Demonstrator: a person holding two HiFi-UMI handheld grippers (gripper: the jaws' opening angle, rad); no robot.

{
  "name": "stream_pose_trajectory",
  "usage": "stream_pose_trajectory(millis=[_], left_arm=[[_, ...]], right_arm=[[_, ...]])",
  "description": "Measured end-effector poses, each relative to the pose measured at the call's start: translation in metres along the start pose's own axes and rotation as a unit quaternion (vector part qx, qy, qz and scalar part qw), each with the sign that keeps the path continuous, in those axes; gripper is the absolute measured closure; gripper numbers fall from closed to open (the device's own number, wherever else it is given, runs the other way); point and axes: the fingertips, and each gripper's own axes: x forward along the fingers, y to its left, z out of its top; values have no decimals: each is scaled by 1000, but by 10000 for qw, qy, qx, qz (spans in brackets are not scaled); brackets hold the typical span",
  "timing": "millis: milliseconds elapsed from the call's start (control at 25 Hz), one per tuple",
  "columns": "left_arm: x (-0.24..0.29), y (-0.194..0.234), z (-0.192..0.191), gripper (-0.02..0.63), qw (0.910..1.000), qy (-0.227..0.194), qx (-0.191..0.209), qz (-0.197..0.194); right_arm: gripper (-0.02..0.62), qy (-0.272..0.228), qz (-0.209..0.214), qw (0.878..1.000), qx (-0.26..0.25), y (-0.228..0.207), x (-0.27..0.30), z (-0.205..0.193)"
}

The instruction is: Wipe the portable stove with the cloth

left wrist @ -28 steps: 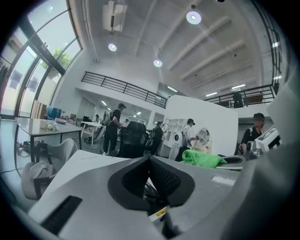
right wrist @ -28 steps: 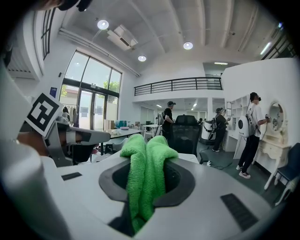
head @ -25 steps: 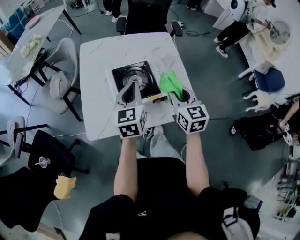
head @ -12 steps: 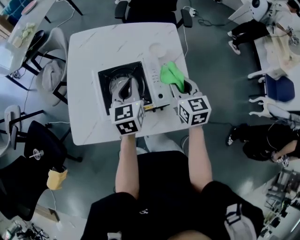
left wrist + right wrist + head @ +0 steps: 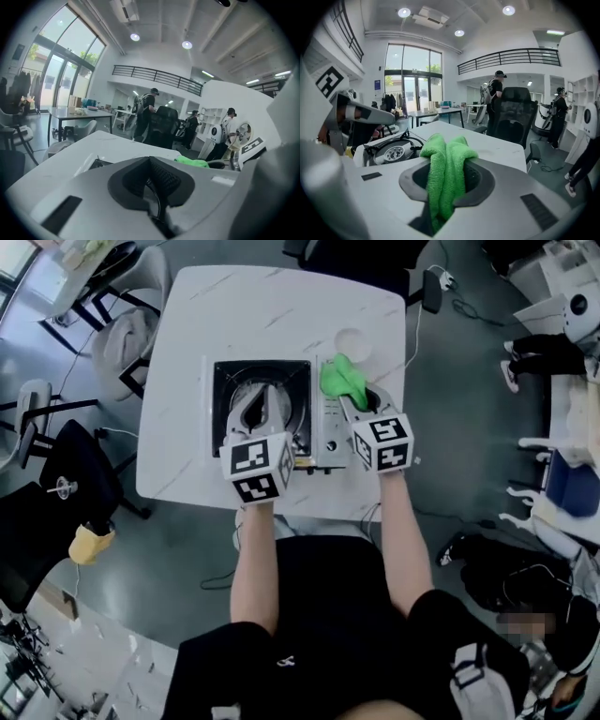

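The portable stove, black-topped with a silver control strip on its right, sits on the white table. My left gripper hovers over the burner with its jaws shut and nothing in them; in the left gripper view only a sliver of the stove shows past it. My right gripper is shut on the green cloth, which bunches out in front of the jaws by the stove's right edge. In the right gripper view the cloth hangs between the pads, and the burner lies to the left.
A round white dish lies on the table behind the cloth. A black office chair stands at the table's far side, and grey chairs at its left. People stand in the background.
The head view has swung, so the table now sits squarer and further left in the picture. Both grippers keep about the same places over the stove, and the cloth stays held.
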Motion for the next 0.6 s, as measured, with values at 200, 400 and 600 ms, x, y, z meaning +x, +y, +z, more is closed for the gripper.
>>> stream_pose_trajectory(millis=[200,400,600], left_arm=[[-4,-1,4,611,9997,-105,78,184],[-5,5,-6,611,9991,-15,82,404],[-7,3,-14,611,9986,110,173,488]], right_arm=[[531,147,218,9986,-461,-16,30,0],[531,406,499,9919,-1098,-15,57,-2],[531,402,641,9881,-1340,-13,67,-10]])
